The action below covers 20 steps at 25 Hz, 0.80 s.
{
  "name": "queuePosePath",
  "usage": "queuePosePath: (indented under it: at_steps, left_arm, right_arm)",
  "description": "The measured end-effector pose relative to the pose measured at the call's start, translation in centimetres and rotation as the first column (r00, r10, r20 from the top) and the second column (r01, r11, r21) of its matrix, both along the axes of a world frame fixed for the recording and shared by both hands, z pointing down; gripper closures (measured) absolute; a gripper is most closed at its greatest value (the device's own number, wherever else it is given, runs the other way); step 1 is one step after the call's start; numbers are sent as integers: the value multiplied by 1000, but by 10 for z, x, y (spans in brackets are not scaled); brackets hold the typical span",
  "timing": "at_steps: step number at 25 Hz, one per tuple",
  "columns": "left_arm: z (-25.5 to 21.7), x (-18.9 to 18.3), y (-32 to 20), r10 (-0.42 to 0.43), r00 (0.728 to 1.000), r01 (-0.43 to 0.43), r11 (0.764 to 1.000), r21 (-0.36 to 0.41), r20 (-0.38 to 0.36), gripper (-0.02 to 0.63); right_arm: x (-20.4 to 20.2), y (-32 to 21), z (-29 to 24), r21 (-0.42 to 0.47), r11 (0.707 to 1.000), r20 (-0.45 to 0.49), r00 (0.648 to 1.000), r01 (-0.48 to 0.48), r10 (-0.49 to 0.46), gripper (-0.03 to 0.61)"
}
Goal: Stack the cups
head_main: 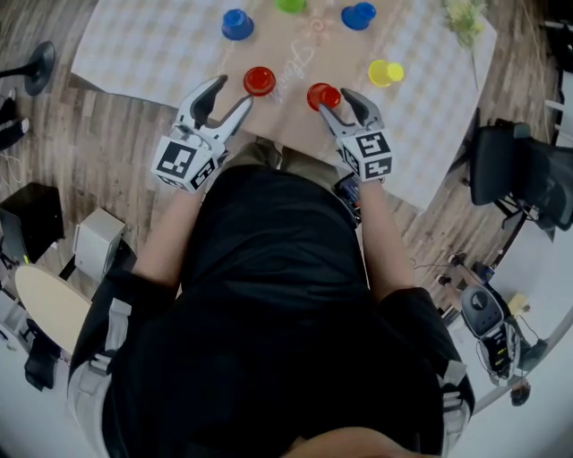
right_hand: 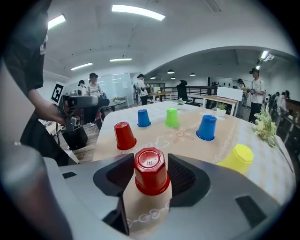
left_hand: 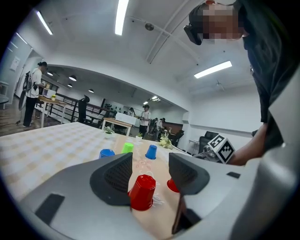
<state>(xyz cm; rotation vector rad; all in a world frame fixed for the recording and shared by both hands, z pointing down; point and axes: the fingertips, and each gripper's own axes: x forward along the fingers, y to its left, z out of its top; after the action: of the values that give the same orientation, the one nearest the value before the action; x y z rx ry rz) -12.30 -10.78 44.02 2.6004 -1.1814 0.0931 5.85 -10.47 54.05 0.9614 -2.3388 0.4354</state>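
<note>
Two red cups stand upside down near the table's front edge. The left red cup (head_main: 260, 80) (left_hand: 142, 192) stands just ahead of my left gripper (head_main: 231, 97) (left_hand: 150, 164), which is open with nothing between its jaws. The right red cup (head_main: 322, 96) (right_hand: 151, 171) stands on the table between the jaws of my right gripper (head_main: 338, 103) (right_hand: 151, 161); the pads flank it closely and do not visibly press on it. In the left gripper view this cup (left_hand: 172, 185) is half hidden behind a jaw.
Further back stand a blue cup (head_main: 237, 24), a green cup (head_main: 291, 4), a second blue cup (head_main: 358, 15) and a yellow cup (head_main: 385, 72). A small plant (head_main: 466, 18) sits at the far right of the table. An office chair (head_main: 519, 170) stands to the right.
</note>
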Motion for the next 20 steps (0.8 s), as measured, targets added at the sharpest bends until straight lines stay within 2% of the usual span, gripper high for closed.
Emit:
queuePosePath:
  at_steps: [7, 13, 20]
  left_arm:
    - [4, -2, -1, -28, 999, 28, 999, -24, -29, 388]
    - [-1, -10, -1, -47, 999, 47, 999, -9, -18, 388]
    - [4, -15, 15, -67, 998, 67, 997, -27, -6, 388]
  right_arm:
    - [-9, -2, -4, 16, 999, -6, 999, 42, -42, 359]
    - [-46, -8, -22, 54, 992, 29, 992, 117, -119, 360]
    - [-70, -8, -4, 38, 983, 7, 984, 179, -179, 360]
